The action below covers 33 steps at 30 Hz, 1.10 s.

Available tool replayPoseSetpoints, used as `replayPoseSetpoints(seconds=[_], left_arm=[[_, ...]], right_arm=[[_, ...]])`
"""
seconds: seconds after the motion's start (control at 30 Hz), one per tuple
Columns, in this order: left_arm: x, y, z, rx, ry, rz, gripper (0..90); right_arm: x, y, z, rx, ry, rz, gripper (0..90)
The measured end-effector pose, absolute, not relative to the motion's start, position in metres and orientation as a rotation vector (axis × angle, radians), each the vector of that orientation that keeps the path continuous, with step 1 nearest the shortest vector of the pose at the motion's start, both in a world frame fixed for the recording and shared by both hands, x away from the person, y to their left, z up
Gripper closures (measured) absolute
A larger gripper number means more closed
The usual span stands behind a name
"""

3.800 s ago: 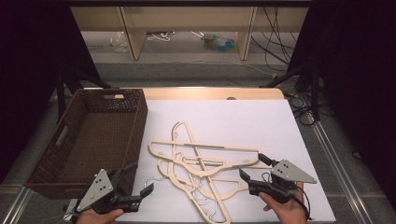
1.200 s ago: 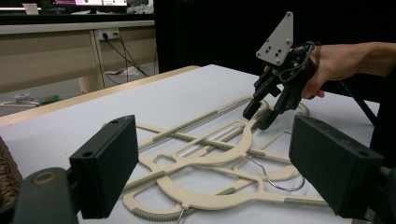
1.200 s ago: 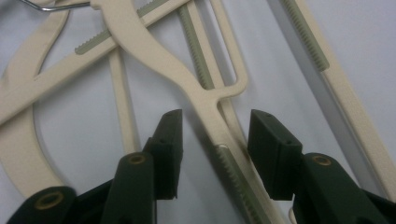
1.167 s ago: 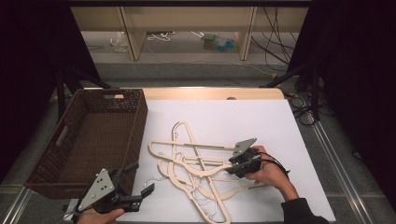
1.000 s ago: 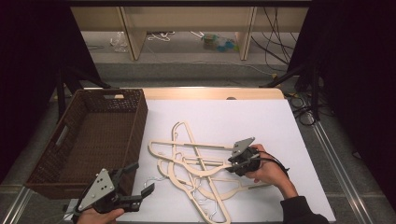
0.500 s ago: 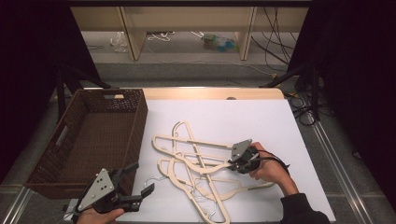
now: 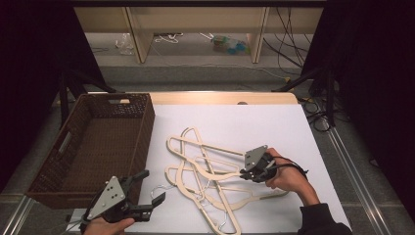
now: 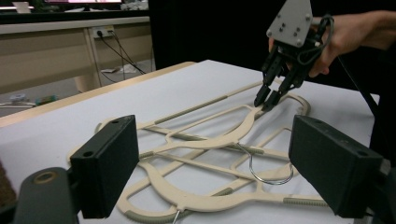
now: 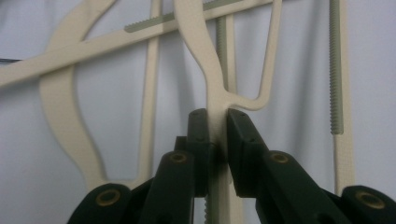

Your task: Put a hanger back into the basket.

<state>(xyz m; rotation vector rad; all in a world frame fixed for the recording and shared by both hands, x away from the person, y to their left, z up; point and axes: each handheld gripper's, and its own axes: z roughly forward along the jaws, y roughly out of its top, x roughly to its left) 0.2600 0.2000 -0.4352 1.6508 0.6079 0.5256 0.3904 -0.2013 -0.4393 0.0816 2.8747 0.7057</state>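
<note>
Clearly the right claw [image 9: 217, 135] is clamped on one cream hanger [image 7: 215, 154] atop the tangled pile [image 7: 210, 196] on the white surface [image 7: 293, 127]; lifting could drag hooked neighbours along or slip the thin bar. Left claw [image 7: 151, 188] waits wide, empty

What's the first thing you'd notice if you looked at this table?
A tangled pile of cream hangers sprawls across the white table. The right claw pinches one hanger's arm at the pile's right edge. A dark wicker basket waits on the left.
</note>
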Motion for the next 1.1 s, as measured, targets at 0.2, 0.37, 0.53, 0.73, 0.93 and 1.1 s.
replayPoseSetpoints(seconds=[0.2, 0.37, 0.53, 0.73, 0.93, 1.1], left_arm=[[0.266, 0.173, -0.441, 1.748, 0.544, 0.522, 16.9], [0.276, 0.152, -0.451, 1.839, 0.505, 0.515, 18.3], [0.291, 0.133, -0.462, 1.912, 0.460, 0.520, 21.3], [0.308, 0.115, -0.474, 1.977, 0.422, 0.512, 22.2], [0.323, 0.106, -0.484, 2.021, 0.415, 0.517, 24.3], [0.328, 0.100, -0.488, 2.039, 0.384, 0.527, 26.1]], right_arm=[[0.382, -0.206, -0.431, 0.078, 2.896, 0.723, 80.5], [0.379, -0.208, -0.427, 0.062, 2.910, 0.714, 80.5], [0.376, -0.209, -0.424, 0.051, 2.914, 0.740, 80.5], [0.373, -0.211, -0.419, 0.035, 2.917, 0.747, 80.5], [0.372, -0.213, -0.416, 0.031, 2.915, 0.759, 80.5], [0.372, -0.213, -0.414, 0.033, 2.920, 0.760, 80.5]])
